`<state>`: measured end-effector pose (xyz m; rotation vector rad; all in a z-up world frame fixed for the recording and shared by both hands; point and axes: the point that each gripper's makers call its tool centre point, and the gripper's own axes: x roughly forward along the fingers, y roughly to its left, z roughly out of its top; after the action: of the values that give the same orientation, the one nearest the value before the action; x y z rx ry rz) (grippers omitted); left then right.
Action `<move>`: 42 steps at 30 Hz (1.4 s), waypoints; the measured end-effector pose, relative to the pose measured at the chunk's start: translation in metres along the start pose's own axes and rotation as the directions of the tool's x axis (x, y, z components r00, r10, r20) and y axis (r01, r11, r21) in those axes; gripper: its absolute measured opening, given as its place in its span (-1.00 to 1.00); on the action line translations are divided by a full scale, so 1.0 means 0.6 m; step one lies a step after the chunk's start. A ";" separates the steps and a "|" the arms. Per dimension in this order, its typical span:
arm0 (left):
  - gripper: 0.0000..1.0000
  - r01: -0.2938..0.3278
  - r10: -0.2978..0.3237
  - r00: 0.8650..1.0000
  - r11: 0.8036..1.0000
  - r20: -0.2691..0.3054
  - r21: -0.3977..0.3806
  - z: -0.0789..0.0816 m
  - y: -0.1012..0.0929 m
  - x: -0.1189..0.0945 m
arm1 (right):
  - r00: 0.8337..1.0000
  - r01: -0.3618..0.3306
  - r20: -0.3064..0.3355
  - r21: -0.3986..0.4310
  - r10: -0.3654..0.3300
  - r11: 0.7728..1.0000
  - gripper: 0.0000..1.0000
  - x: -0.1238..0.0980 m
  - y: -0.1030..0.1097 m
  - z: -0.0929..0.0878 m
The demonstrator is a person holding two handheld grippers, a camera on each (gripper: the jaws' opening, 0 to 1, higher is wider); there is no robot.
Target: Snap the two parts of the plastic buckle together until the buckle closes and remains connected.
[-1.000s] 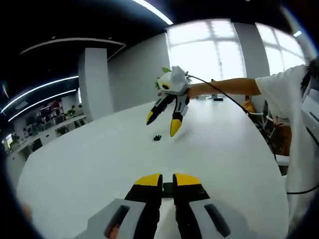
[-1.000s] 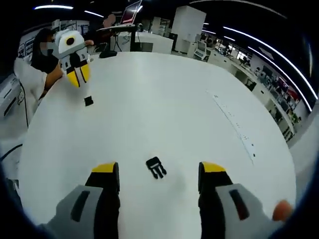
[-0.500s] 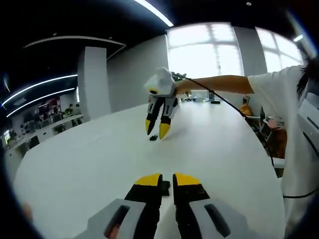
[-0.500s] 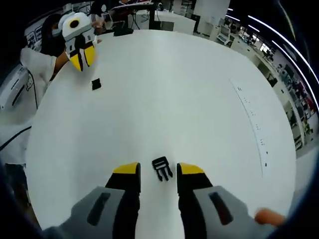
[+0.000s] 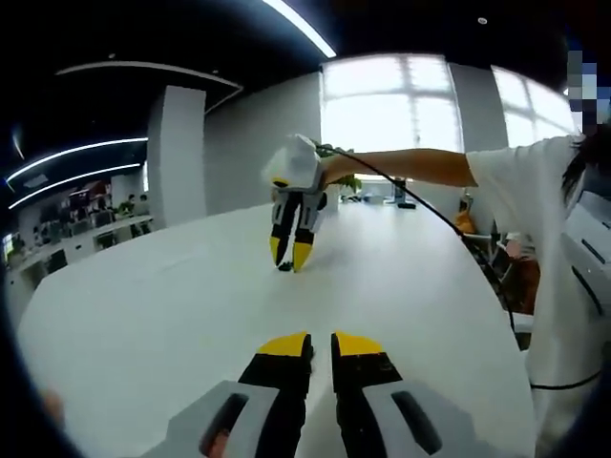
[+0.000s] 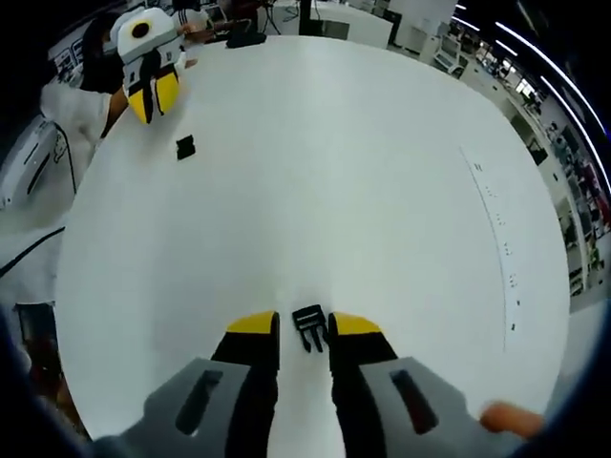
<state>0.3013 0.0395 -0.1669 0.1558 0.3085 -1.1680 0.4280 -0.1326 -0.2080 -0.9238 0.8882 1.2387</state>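
The right hand-held gripper (image 6: 304, 330) pinches the pronged buckle half (image 6: 308, 324) (light, stiff, slick plastic); the left hand-held gripper (image 5: 321, 345) looks nearly closed, contents hidden.

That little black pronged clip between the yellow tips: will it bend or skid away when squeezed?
The pronged buckle piece looks like small moulded plastic, so probably stiff and very light. Lying flat on the smooth white table, it might skid if nudged off-centre. The right gripper has a jaw close on each side of it, which should limit that; its thin prongs may flex slightly.
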 end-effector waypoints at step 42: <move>-0.85 0.000 -0.001 1.000 1.000 -0.025 -0.024 -0.018 0.001 0.000 | 0.969 0.217 -0.244 0.790 -0.030 0.573 -0.80 -0.051 0.048 -0.087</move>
<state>0.3000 0.0429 -0.1771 0.1495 0.3438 -1.1631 0.3932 -0.1894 -0.2020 -0.3304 1.3712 0.4700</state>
